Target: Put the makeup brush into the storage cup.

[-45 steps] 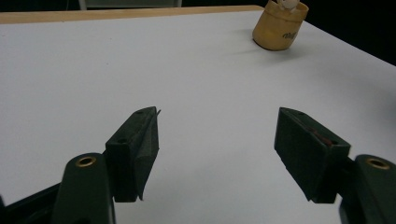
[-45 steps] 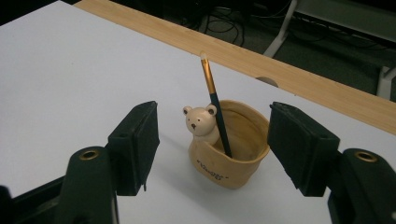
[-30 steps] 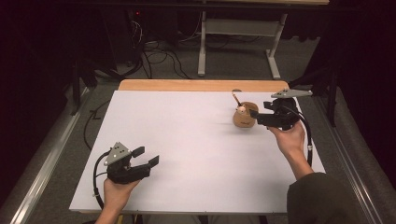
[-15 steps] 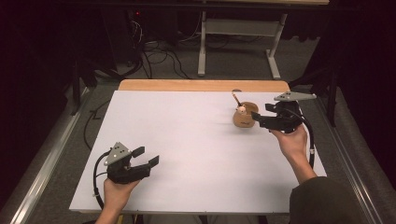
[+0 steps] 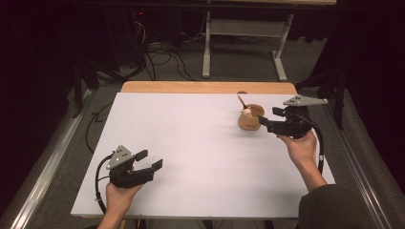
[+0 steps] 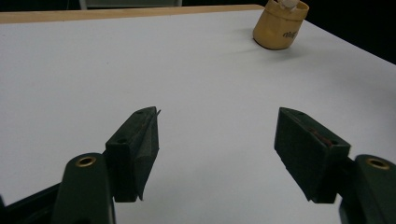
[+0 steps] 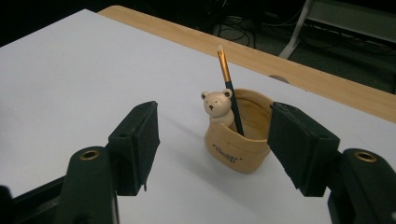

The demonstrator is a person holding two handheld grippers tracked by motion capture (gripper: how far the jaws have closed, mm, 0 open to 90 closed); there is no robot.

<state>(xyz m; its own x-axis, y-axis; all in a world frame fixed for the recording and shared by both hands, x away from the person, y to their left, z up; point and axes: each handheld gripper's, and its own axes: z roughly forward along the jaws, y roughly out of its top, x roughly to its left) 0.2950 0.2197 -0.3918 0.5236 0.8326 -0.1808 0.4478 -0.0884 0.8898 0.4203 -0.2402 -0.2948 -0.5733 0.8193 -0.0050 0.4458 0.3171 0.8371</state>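
On the white table (image 5: 191, 143) both tongs gape; the right gripper view reveals the holder's (image 7: 238, 140) bear (image 7: 217, 106) and brush (image 7: 229, 86).

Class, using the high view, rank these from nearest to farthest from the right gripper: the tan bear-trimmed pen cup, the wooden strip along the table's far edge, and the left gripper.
1. Tan bear-trimmed pen cup: just left of the right gripper.
2. Wooden strip: along the table's far edge.
3. Left gripper: across the table, near-left corner.
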